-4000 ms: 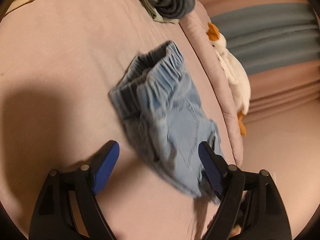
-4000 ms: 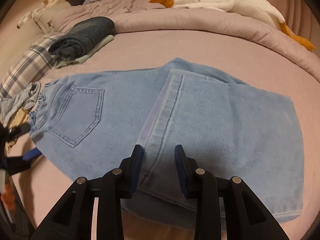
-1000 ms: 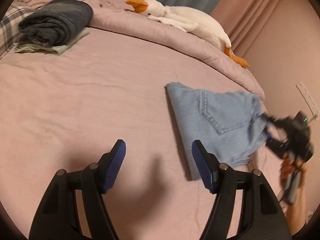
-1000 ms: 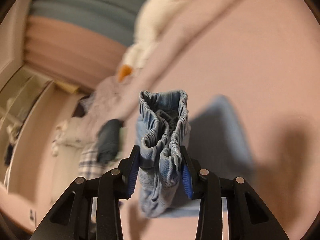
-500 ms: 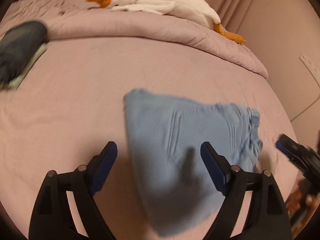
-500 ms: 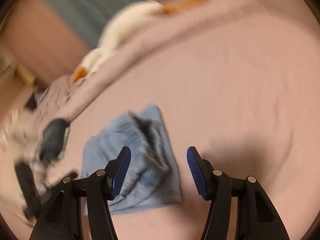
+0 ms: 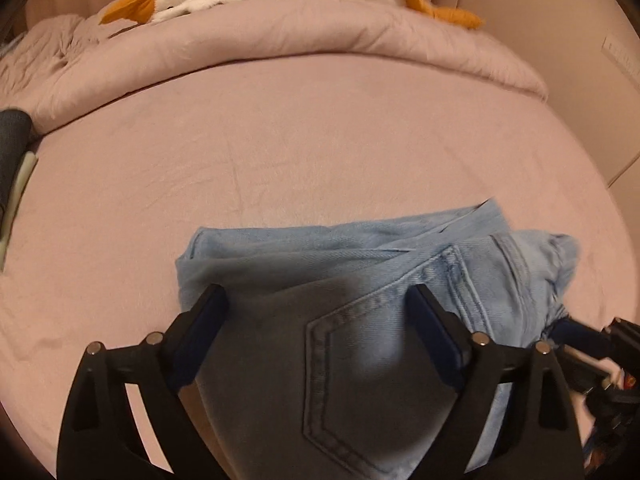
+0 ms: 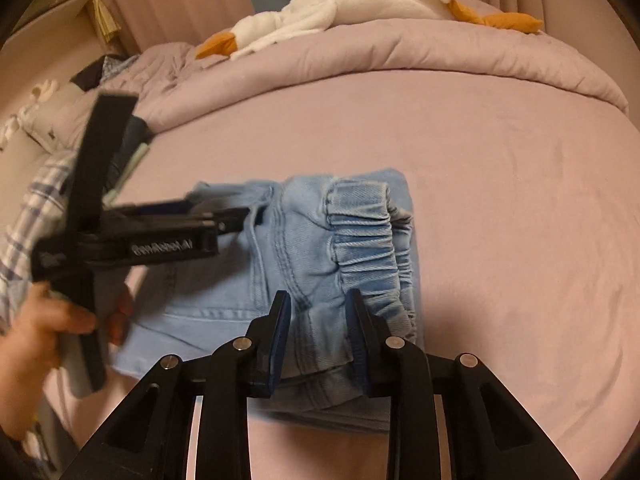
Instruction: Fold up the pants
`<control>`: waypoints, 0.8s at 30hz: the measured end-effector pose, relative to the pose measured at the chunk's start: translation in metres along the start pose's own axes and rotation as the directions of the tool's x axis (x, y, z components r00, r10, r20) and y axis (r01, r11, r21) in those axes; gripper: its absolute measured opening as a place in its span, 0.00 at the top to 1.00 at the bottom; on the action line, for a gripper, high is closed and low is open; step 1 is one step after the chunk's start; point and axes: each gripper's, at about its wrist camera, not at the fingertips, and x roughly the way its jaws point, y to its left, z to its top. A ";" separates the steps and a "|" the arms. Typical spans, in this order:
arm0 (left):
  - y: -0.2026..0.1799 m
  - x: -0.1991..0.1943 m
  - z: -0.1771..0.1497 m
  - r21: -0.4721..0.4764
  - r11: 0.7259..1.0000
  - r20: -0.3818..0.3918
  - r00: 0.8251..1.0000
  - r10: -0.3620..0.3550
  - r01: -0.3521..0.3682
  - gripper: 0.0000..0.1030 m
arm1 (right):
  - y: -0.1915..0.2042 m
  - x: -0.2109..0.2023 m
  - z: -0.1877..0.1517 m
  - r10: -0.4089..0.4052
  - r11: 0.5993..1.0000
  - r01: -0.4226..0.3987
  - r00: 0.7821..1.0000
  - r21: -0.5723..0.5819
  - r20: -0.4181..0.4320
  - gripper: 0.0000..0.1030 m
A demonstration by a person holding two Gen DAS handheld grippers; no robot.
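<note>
Light-blue folded jeans lie on the pink bed sheet. My left gripper hovers low over their folded end. Its jaws stand wide, still spreading, with the back pocket below the gap and the pads clear of the cloth. In the right wrist view the jeans show their elastic waistband on the right. My right gripper is at their near edge, jaws closing, with a ridge of denim pinched between the pads. The left gripper shows side-on at the left, held by a hand.
A white plush goose lies on the rolled pink duvet at the back. Dark folded clothes sit at the left edge, near a plaid cloth. The right gripper shows at the jeans' right end.
The right gripper let the hanging jeans down onto the bed, opened, then narrowed again on their near edge. The left gripper swung over the jeans and spread wider.
</note>
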 end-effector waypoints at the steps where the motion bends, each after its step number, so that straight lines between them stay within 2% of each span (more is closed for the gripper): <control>1: 0.004 -0.005 -0.001 -0.016 1.000 0.009 1.000 -0.013 0.013 0.18 | 0.004 -0.008 0.005 0.024 1.000 -0.024 0.999 -0.003 0.037 0.72; 3: 0.016 -0.019 -0.008 -0.058 0.998 0.034 0.999 -0.025 0.026 0.18 | 0.020 -0.020 0.018 0.053 0.998 -0.047 0.990 -0.044 0.129 0.72; 5: 0.024 -0.029 -0.022 -0.090 0.994 0.040 0.998 -0.051 0.055 0.18 | 0.030 -0.016 0.030 0.064 0.996 -0.053 0.987 -0.074 0.149 0.72; 7: 0.023 -0.035 -0.036 -0.104 0.992 0.032 0.997 -0.066 0.069 0.18 | 0.032 0.002 0.041 0.039 0.997 -0.030 0.991 -0.075 0.126 0.72; 9: 0.021 -0.031 -0.055 -0.100 0.993 -0.006 0.998 -0.065 0.064 0.18 | 0.029 0.034 0.046 -0.059 0.995 0.063 0.996 -0.076 0.060 0.72; 10: 0.017 -0.025 -0.069 -0.094 0.993 -0.052 0.996 -0.075 0.070 0.18 | 0.026 0.043 0.044 -0.091 0.993 0.094 0.995 -0.072 0.041 0.72; 11: 0.014 -0.026 -0.080 -0.090 0.993 -0.048 0.996 -0.075 0.071 0.18 | 0.022 0.052 0.043 -0.109 0.992 0.111 0.994 -0.067 0.029 0.72; 12: 0.008 -0.032 -0.089 -0.060 0.996 -0.024 0.998 -0.065 0.063 0.17 | 0.021 0.054 0.043 -0.105 0.992 0.106 0.994 -0.061 0.023 0.72; 14: 0.002 -0.042 -0.098 -0.020 0.997 -0.022 0.997 -0.077 0.076 0.18 | 0.016 0.054 0.046 -0.089 0.995 0.089 0.996 -0.035 0.008 0.72; 16: 0.012 -0.050 -0.101 -0.087 0.988 -0.028 0.991 -0.133 0.130 0.18 | 0.013 0.045 0.049 -0.050 0.999 0.050 0.999 -0.009 -0.004 0.71; 17: 0.021 -0.055 -0.102 -0.145 0.975 -0.017 0.985 -0.174 0.169 0.18 | 0.016 0.035 0.045 -0.023 1.000 0.023 1.000 0.007 0.004 0.68; 19: 0.039 -0.060 -0.105 -0.256 0.937 0.007 0.970 -0.245 0.238 0.18 | 0.005 0.015 0.041 0.091 0.992 -0.094 0.995 0.082 0.044 0.55; 20: 0.044 -0.060 -0.107 -0.288 0.921 0.013 0.963 -0.271 0.263 0.18 | -0.003 0.009 0.041 0.131 0.982 -0.138 0.989 0.132 0.062 0.34; 21: 0.052 -0.059 -0.109 -0.339 0.890 0.024 0.948 -0.317 0.306 0.18 | -0.014 0.001 0.035 0.153 0.968 -0.166 0.985 0.187 0.079 0.18; 23: 0.062 -0.054 -0.110 -0.412 0.834 0.039 0.922 -0.386 0.367 0.18 | -0.034 -0.005 0.023 0.168 0.948 -0.185 0.982 0.261 0.084 0.17; 24: 0.067 -0.047 -0.111 -0.462 0.787 0.042 0.897 -0.441 0.409 0.18 | -0.044 -0.005 0.018 0.173 0.938 -0.187 0.982 0.291 0.076 0.17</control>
